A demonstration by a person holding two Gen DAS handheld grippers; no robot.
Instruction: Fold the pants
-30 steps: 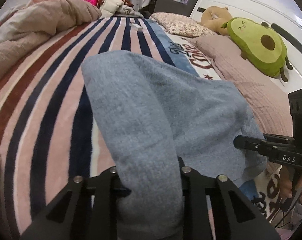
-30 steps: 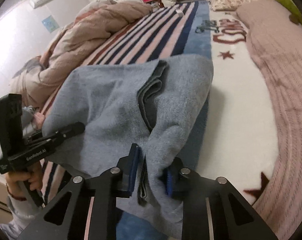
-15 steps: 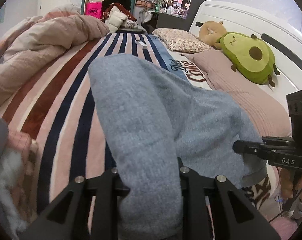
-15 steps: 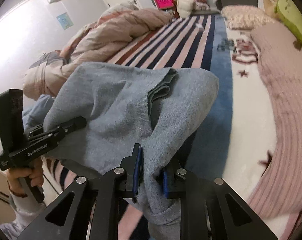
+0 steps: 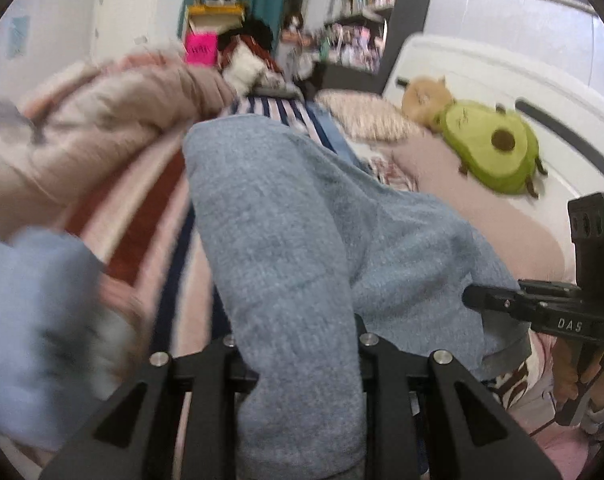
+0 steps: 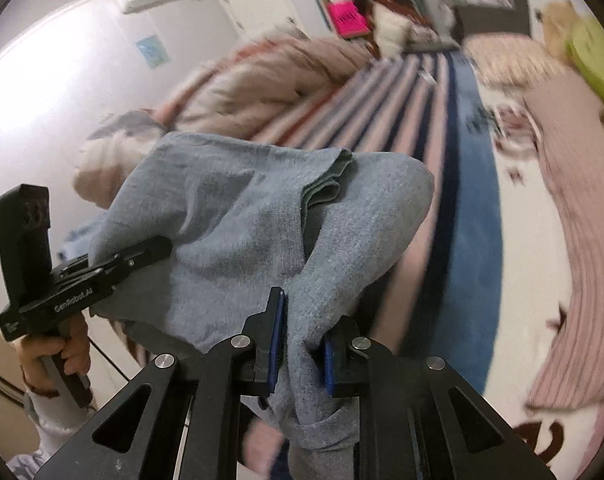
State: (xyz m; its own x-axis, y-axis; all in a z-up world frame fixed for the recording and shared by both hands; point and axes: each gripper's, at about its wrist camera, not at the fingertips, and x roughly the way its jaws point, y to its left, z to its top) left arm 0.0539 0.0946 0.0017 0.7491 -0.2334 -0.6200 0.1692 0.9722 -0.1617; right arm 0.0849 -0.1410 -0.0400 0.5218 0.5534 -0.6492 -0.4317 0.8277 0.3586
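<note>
The grey-blue pants (image 5: 285, 216) hang lifted above the striped bed, draped over both grippers. My left gripper (image 5: 297, 332) is shut on one part of the cloth, which covers its fingertips; it also shows in the right wrist view (image 6: 157, 246), clamping the pants' left edge. My right gripper (image 6: 302, 340) is shut on a bunched fold of the pants (image 6: 237, 216) between its blue pads; in the left wrist view it (image 5: 474, 298) grips the pants' right edge. The far end of the pants folds over in the air.
A striped blanket (image 6: 398, 92) covers the bed below. A pink duvet (image 5: 93, 128) is heaped at the left. An avocado plush (image 5: 490, 148) and pillows lie by the white headboard (image 5: 482, 76). A pink knit cover (image 6: 574, 208) lies at the right.
Both grippers have risen with the pants, lifting the cloth off the bed; the views tilted up toward the room and are motion-blurred. Both grips are unchanged.
</note>
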